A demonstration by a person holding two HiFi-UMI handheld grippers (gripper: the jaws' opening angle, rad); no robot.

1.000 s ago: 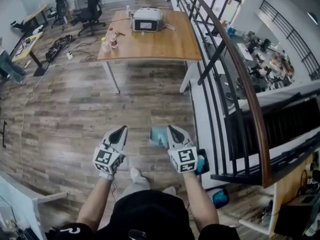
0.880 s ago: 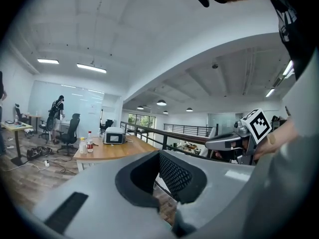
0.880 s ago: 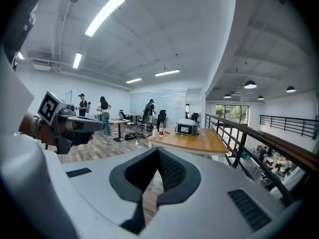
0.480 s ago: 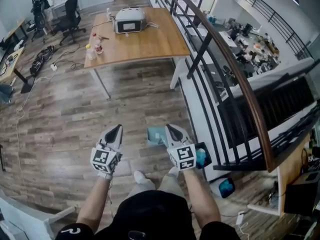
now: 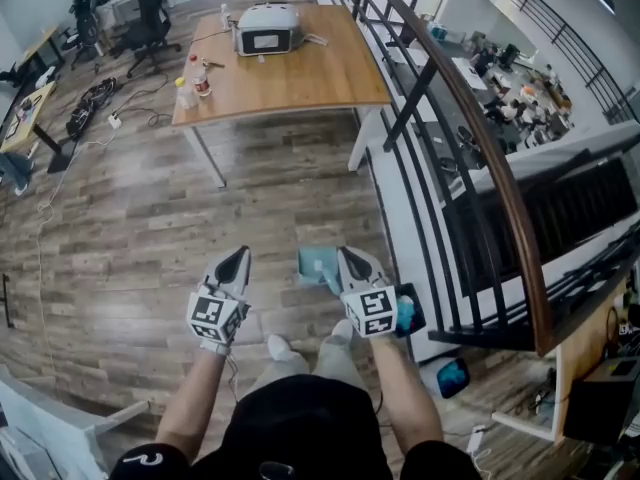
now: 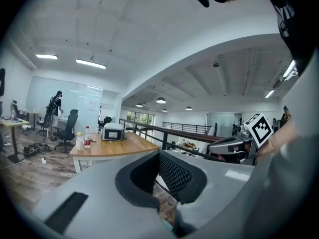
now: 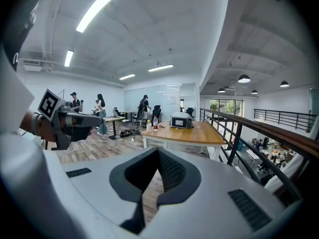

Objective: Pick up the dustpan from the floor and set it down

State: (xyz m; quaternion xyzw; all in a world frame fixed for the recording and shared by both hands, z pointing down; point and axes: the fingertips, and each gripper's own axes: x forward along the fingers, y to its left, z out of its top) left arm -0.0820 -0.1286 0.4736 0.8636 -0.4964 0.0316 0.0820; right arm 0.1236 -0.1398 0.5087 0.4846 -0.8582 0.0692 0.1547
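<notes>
In the head view a pale teal dustpan (image 5: 316,265) lies on the wood floor just ahead of my feet. My right gripper (image 5: 350,258) hangs over its right edge and hides part of it; the jaws are shut with nothing in them. My left gripper (image 5: 237,258) is a short way left of the dustpan, also shut and empty. In the left gripper view the closed jaws (image 6: 159,154) point toward the table, and the right gripper (image 6: 239,144) shows at the right. In the right gripper view the jaws (image 7: 158,152) meet at their tips, with the left gripper (image 7: 75,119) beside them.
A wooden table (image 5: 300,83) with a white appliance (image 5: 266,28) and bottles stands ahead. A black railing with a wooden rail (image 5: 480,158) runs along the right, with a drop beyond it. A black-and-blue object (image 5: 406,313) sits by the railing base. Cables (image 5: 95,98) lie far left.
Both grippers have sunk a little toward the floor and stay shut. The dustpan has not moved; the head camera has shifted slightly.
</notes>
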